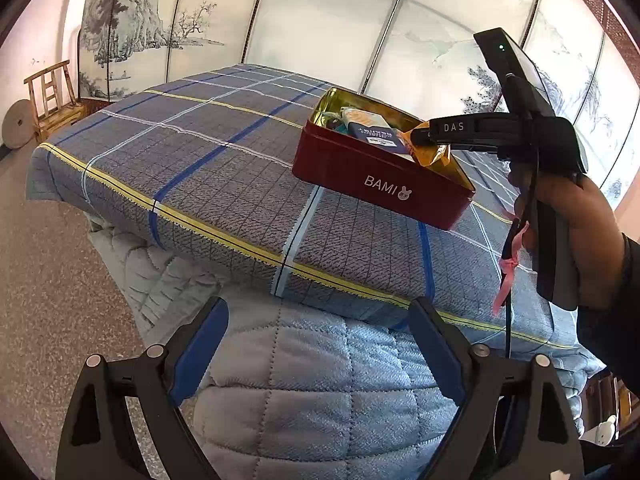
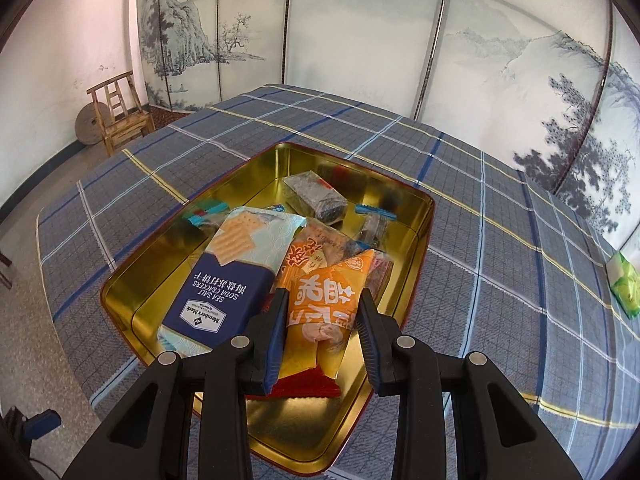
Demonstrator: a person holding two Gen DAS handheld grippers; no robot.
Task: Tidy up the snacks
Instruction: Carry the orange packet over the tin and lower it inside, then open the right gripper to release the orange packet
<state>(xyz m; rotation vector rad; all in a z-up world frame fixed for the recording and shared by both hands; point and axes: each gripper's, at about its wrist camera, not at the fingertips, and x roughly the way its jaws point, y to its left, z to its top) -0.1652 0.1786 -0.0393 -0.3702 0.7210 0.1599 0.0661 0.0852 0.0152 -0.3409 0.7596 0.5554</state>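
Note:
A dark red BAMI tin (image 1: 380,184) with a gold inside (image 2: 160,248) lies open on the plaid bed. In it are a blue soda cracker pack (image 2: 228,280), a dark wrapped bar (image 2: 316,196) and several small packets. My right gripper (image 2: 324,296) is shut on an orange snack packet (image 2: 316,292), holding it low over the tin's near right part. From the left wrist view, that right gripper (image 1: 424,136) reaches into the tin with the packet (image 1: 434,154) hanging over its rim. My left gripper (image 1: 318,308) stands open and empty off the bed's corner, apart from the tin.
The plaid bed cover (image 1: 200,168) spreads wide around the tin. A green packet (image 2: 624,284) lies on the bed at the far right. A wooden chair (image 2: 120,120) and a round stone stand by the painted wall. A person's hand (image 1: 580,232) grips the right tool.

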